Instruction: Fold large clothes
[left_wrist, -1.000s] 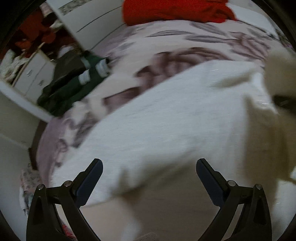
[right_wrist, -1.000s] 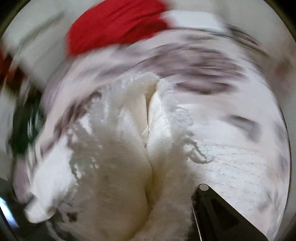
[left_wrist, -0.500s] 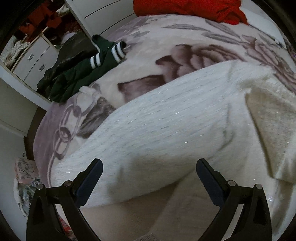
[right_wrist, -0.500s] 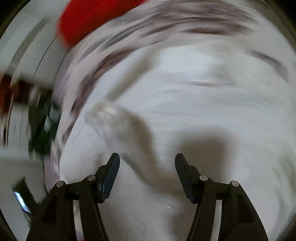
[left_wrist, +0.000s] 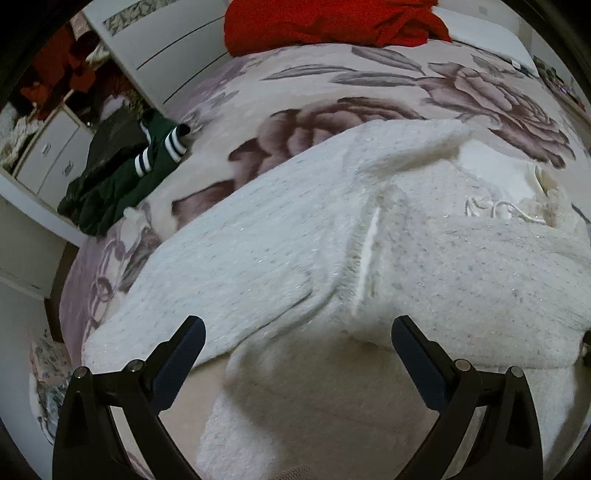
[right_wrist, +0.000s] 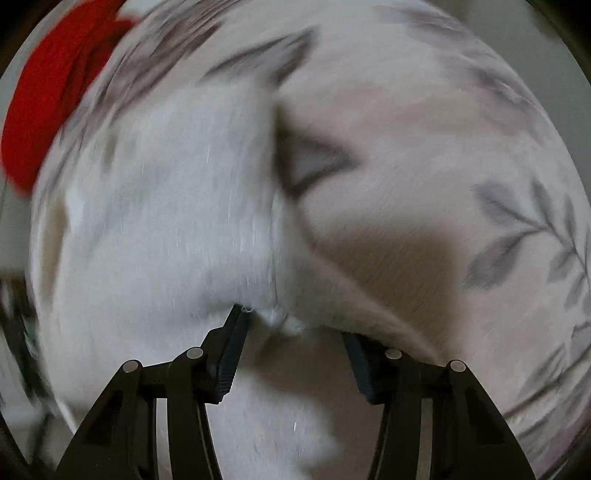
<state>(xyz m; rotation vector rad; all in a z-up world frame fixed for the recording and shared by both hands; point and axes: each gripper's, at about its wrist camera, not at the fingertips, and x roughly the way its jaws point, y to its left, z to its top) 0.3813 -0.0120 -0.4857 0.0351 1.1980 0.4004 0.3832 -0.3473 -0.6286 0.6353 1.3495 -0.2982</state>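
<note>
A floral blanket (left_wrist: 369, 85) covered the bed. The white fuzzy sweater (left_wrist: 295, 240) lay spread on it, one part folded over. A red garment (left_wrist: 332, 22) lay beyond, a green striped-cuff garment (left_wrist: 122, 173) aside. Left claw (left_wrist: 297, 345) stood spread, empty. Right claw (right_wrist: 293, 334), jaws just narrowing, straddled the sweater's edge, unpinched.

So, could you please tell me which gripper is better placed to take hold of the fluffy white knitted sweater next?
Right. The right gripper straddles the fluffy white knitted sweater's edge; the left gripper hovers open over its middle.
</note>
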